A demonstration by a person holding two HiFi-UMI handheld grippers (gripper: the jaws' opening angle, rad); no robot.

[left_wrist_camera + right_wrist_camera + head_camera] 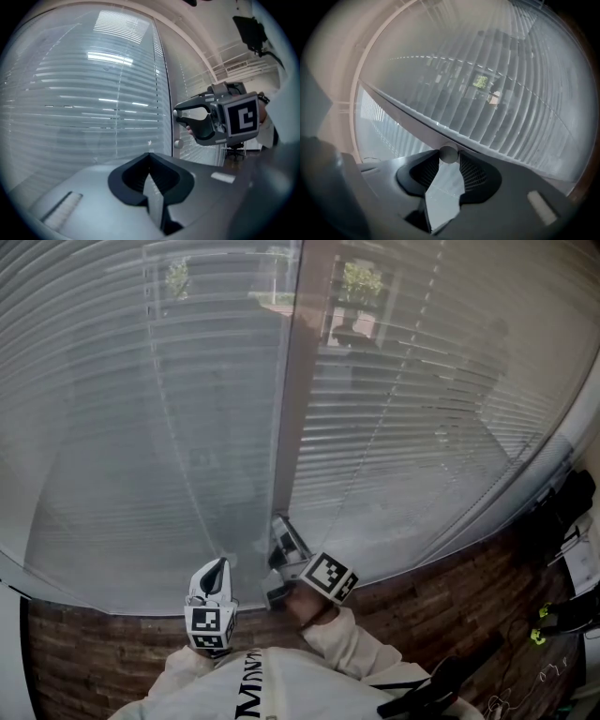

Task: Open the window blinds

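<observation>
Left blind (131, 446) is hanging fully lowered, its slats lying nearly flat against the glass. Left gripper (221, 564) is hovering near that blind's lower edge, jaw tips meeting, nothing between them. Window post (302, 381) is standing between the two blinds. Right gripper (277, 561) is sitting at the post's foot, jaws part open and pinching a small round white knob (448, 153) at their tips. Right blind (441, 427) is also hanging down, slats tilted enough that a green plant (360, 282) outside is showing through.
</observation>
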